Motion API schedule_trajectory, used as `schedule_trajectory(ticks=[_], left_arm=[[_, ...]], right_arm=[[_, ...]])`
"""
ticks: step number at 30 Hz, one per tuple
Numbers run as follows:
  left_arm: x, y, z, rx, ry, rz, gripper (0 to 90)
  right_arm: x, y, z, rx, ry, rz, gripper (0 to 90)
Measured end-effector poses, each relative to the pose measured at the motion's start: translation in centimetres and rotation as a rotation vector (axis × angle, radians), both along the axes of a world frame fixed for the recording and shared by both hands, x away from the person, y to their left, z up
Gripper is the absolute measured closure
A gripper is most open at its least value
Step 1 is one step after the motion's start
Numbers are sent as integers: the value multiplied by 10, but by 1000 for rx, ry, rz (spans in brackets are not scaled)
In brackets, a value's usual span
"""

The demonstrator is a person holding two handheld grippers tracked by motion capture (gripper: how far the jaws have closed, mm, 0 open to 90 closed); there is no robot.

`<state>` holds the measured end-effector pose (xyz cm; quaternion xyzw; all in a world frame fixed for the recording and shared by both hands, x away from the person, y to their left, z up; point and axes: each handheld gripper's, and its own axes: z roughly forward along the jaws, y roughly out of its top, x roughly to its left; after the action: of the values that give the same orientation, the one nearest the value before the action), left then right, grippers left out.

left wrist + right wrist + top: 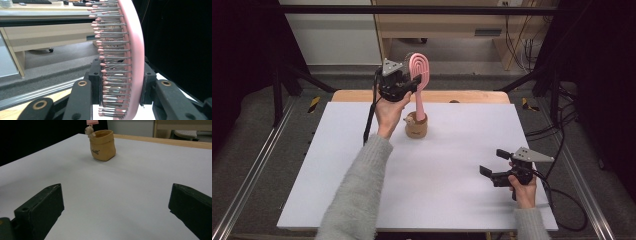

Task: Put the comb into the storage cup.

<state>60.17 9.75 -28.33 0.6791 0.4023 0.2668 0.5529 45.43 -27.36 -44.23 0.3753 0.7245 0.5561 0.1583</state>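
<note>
Left gripper (412, 82) is pinching the pink brush (419, 70) upright, handle down in the tan pot (416, 127), while the right gripper (494, 164) hovers low with jaws spread wide.

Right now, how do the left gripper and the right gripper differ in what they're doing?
The left gripper is raised above the table and shut on the pink hairbrush, whose handle points down at the tan pot; the right gripper sits low near the table's front edge, open and holding nothing. Both are black, two-jawed and hand-held.
</note>
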Motion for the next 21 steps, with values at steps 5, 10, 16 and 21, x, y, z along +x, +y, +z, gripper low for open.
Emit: schedule_trajectory(ticks=[5, 10, 16, 21], left_arm=[[5, -1, -3, 9, 6, 3, 634], [9, -3, -6, 23, 6, 6, 634], [14, -4, -9, 30, 5, 11, 634], [18, -5, -13, 41, 10, 17, 634]], right_arm=[[0, 0, 0, 0, -1, 0, 4], [0, 0, 0, -1, -2, -1, 4], [0, 0, 0, -4, 0, 0, 4], [0, 0, 0, -4, 0, 1, 4]])
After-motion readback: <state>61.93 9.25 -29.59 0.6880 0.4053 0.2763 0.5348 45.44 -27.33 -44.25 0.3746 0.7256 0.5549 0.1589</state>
